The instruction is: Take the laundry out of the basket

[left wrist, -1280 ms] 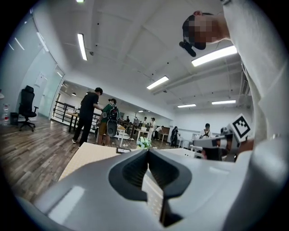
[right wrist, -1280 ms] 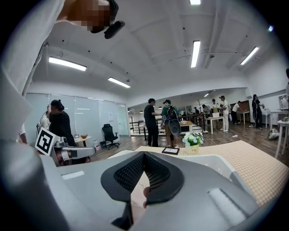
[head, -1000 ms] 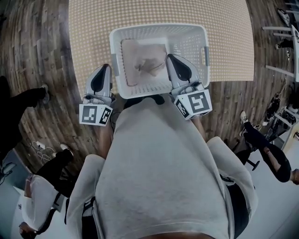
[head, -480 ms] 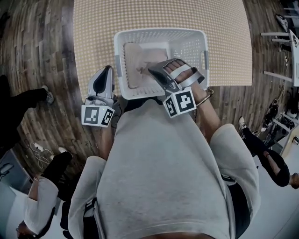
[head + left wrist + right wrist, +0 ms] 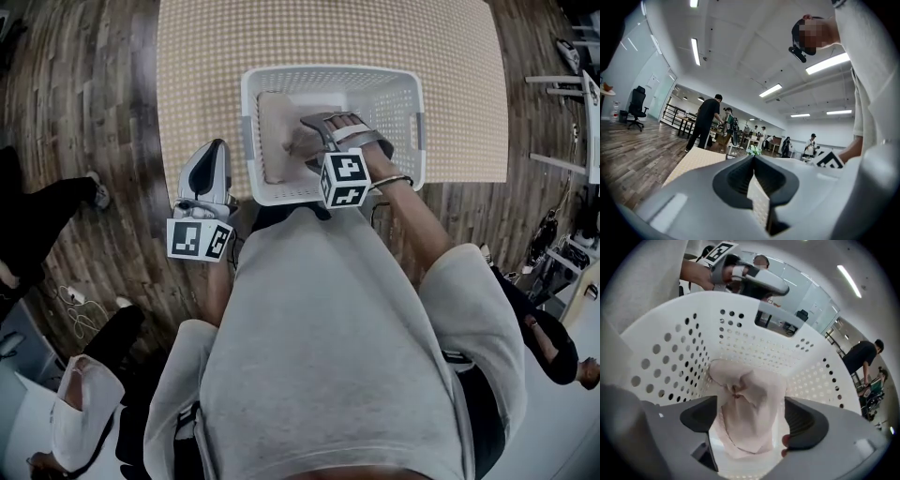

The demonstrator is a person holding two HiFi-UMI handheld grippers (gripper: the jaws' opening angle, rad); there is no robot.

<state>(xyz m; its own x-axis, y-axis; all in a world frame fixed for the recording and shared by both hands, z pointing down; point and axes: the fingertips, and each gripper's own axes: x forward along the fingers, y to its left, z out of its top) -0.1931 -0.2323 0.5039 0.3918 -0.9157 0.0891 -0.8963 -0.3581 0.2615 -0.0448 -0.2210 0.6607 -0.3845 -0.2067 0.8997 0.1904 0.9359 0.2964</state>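
The floor [image 5: 84, 112] is the biggest thing under you, dark wood planks with a streaky grain. On it stands the table [image 5: 206, 56], a beige rectangle with a fine grid of pale dots across its top. The basket [image 5: 403, 94] sits on the table's near edge, right in front of you. It is white hard plastic, rectangular with rounded corners, and its walls are punched all over with round holes. The laundry [image 5: 279, 131] lies on the basket floor toward its left side. It is a soft, pale pink cloth, crumpled, with one fold puckered into a small peak. Your right gripper [image 5: 751, 422] reaches into the basket pointing steeply down, and it is rolled so that its marker cube [image 5: 344, 178] faces up at your head. Its grey jaws with dark ribbed pads have just been opening and now stand wide apart. The cloth lies between them, and the pads do not press on it. Your right hand [image 5: 373, 157] wraps the handle over the basket's near rim. Your left gripper [image 5: 753, 161] is held level outside the basket, just beside its left wall, pointing away from you across the table. Its jaw tips are together with nothing between them.
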